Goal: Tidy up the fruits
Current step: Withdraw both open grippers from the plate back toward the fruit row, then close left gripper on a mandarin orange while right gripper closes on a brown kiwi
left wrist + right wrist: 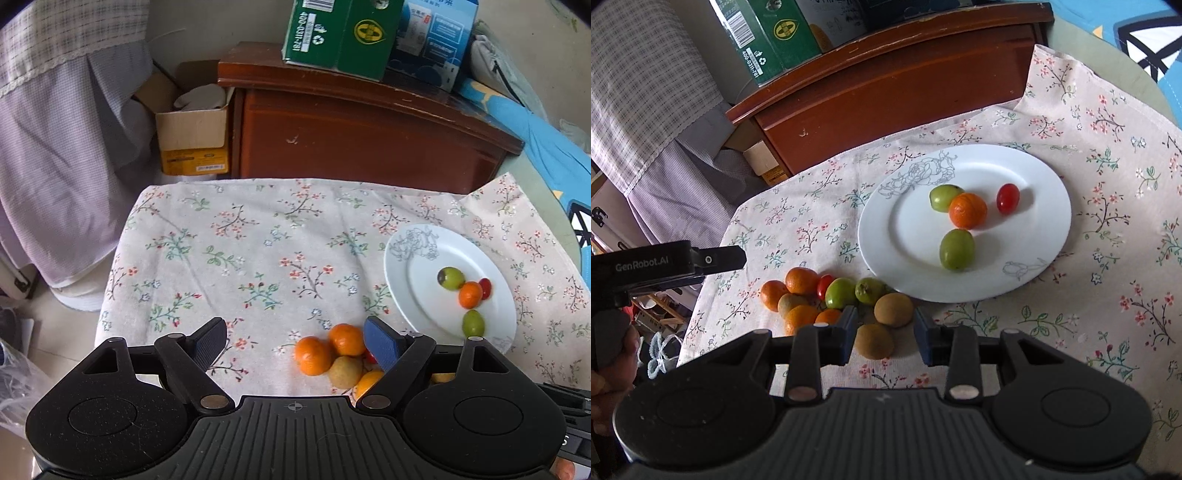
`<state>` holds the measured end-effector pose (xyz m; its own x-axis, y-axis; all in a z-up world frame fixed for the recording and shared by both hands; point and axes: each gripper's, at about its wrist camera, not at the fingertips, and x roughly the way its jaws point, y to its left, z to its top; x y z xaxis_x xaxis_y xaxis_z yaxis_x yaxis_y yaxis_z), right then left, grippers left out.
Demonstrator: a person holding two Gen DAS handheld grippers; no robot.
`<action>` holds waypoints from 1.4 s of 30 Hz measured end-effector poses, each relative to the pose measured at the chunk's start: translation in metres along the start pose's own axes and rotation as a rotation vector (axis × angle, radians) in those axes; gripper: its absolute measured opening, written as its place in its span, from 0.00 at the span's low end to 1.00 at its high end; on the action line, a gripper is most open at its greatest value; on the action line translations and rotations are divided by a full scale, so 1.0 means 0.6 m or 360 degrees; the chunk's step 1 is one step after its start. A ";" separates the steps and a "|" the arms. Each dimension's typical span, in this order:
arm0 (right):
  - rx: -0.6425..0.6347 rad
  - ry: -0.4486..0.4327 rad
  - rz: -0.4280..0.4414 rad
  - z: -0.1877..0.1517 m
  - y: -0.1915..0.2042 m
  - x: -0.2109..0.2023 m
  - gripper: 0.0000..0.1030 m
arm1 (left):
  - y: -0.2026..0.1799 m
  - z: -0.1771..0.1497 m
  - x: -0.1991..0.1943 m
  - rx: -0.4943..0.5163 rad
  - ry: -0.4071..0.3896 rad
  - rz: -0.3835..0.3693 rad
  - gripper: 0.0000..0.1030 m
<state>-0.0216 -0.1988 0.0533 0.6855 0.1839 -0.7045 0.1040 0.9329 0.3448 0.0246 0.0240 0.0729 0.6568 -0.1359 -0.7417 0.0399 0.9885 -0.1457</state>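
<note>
A white plate (908, 236) on the flowered cloth holds two green fruits, one orange (967, 210) and a red tomato (1008, 198). A pile of loose fruit lies left of it: oranges (803, 280), green fruits (840, 292), a red tomato and brown kiwis (894, 309). My right gripper (886, 336) is open, low over one brown kiwi (874, 341) that lies between its jaws; a gap shows on the kiwi's right side. My left gripper (295, 343) stands wide open over the pile, with two oranges (312, 354) and a kiwi (345, 371) between its fingers, untouched. The plate (402, 258) sits to its right.
A dark wooden cabinet (351, 140) stands behind the table, with a green carton (332, 33) and a blue box on it. A cardboard box (192, 136) sits on the floor at left. Blue bedding (546, 147) lies right. The cloth's left edge (110, 288) drops off.
</note>
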 end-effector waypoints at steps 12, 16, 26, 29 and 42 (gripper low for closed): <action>-0.0080 0.0062 -0.0014 -0.027 0.021 0.016 0.34 | 0.015 -0.027 0.040 0.0056 0.0087 0.0068 0.79; -0.0086 0.0073 -0.0012 -0.028 0.022 0.023 0.34 | 0.020 -0.031 0.053 0.0024 0.0108 0.0014 0.78; -0.0117 0.0085 -0.0025 -0.032 0.025 0.038 0.34 | 0.026 -0.030 0.077 -0.0105 0.0124 -0.0087 0.65; -0.0136 0.0072 -0.0033 -0.032 0.026 0.039 0.34 | 0.029 -0.029 0.079 -0.0127 0.0119 -0.0099 0.63; -0.0202 0.0056 -0.0054 -0.033 0.035 0.044 0.34 | 0.015 -0.032 0.079 -0.0082 0.0087 -0.0139 0.56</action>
<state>-0.0157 -0.1683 0.0295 0.6574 0.1604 -0.7362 0.0332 0.9700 0.2409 0.0415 0.0250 0.0240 0.6107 -0.2263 -0.7588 0.0555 0.9682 -0.2441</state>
